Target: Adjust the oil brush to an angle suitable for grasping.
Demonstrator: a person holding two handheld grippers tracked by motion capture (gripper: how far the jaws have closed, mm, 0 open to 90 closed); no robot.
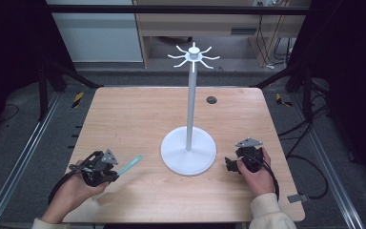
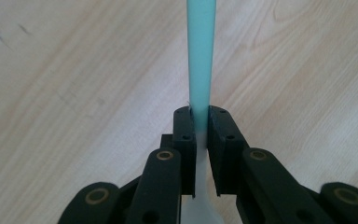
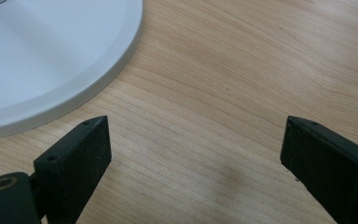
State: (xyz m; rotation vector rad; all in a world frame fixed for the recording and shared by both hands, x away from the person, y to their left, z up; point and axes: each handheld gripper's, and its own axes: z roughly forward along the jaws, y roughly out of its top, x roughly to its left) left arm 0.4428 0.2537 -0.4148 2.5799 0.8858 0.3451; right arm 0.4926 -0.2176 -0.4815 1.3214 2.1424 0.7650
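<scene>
A thin teal stick (image 1: 130,163) with a white lower end juts up and to the right from my left gripper (image 1: 119,172) at the table's front left. In the left gripper view the jaws are shut on the stick (image 2: 200,56), with my left gripper (image 2: 201,116) pinching it where teal turns to white. A white stand rises mid-table: a round base (image 1: 188,150), a tall pole (image 1: 190,105) and a crown of hooks (image 1: 193,55). My right gripper (image 1: 228,164) rests just right of the base, open and pointing left. Between its jaws (image 3: 196,149) lies bare wood, with the base rim (image 3: 42,51) at upper left.
The wooden table (image 1: 138,114) has a small dark cable hole (image 1: 211,99) at the back right. Metal rails and dark floor flank both sides. A person's hands and cream sleeves come in from the front edge.
</scene>
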